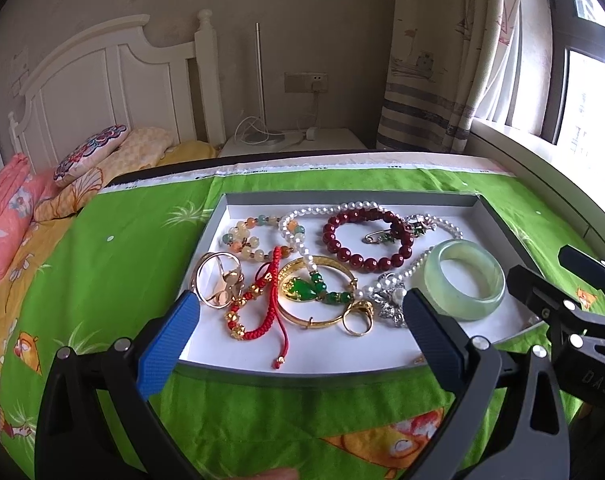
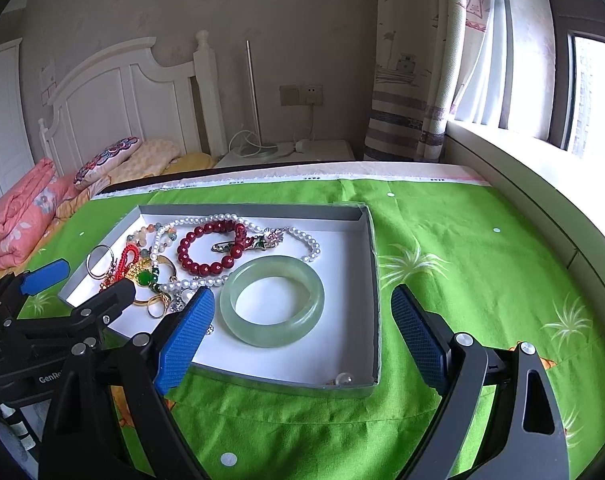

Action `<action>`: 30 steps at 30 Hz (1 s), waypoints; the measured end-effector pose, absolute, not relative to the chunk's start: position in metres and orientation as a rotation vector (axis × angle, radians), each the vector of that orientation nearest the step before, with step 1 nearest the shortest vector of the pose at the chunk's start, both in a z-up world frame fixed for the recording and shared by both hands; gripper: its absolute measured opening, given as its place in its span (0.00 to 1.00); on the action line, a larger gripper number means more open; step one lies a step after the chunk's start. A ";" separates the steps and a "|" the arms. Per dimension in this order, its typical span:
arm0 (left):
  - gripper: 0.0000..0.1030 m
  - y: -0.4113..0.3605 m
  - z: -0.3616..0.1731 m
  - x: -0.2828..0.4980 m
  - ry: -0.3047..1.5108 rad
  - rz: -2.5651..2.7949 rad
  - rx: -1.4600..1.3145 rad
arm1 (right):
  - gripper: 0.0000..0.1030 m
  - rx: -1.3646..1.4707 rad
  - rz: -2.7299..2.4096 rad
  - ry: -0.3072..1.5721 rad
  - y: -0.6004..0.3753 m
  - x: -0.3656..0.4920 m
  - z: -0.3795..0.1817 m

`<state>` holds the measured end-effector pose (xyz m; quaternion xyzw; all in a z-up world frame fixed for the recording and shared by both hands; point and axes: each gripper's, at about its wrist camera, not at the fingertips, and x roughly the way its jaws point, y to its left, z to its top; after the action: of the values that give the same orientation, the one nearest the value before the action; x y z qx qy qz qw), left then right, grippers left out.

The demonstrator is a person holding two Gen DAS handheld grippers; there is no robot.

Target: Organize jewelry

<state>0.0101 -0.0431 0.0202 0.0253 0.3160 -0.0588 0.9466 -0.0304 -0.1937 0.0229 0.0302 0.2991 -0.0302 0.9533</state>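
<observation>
Jade bangle (image 2: 272, 300) lies flat near the tray's (image 2: 376, 292) right wall, apart from the tangled beads.
Stiff, smooth, likely slippery and brittle: pinch across one rim. Left gripper (image 1: 300, 334) and right gripper (image 2: 302, 334) both spread, empty.

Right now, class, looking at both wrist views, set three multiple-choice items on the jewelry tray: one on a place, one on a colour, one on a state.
1. Where does the jade bangle lie?
A. in the tray
B. on the cloth
C. on the bed

2. What colour is the round bead bracelet beside it?
A. blue
B. dark red
C. black

3. How is the right gripper?
A. shut on the bangle
B. shut, empty
C. open, empty

Key: 1 A, it rests on the tray's white floor. 2 B, its beads are dark red. 3 C, the pads stand wide apart, holding nothing.
</observation>
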 end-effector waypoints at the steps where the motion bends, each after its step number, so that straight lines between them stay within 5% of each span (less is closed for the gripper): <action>1: 0.98 -0.042 0.020 0.010 0.644 -0.116 0.047 | 0.84 0.059 -0.061 0.608 -0.194 -0.030 0.023; 30: 0.98 -0.033 0.024 0.006 0.661 -0.035 0.018 | 0.84 0.060 -0.042 0.626 -0.193 -0.033 0.023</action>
<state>0.0060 -0.0327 0.0244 0.0087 0.3246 -0.0172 0.9457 -0.0327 -0.1931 0.0225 0.0297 0.3079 -0.0206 0.9507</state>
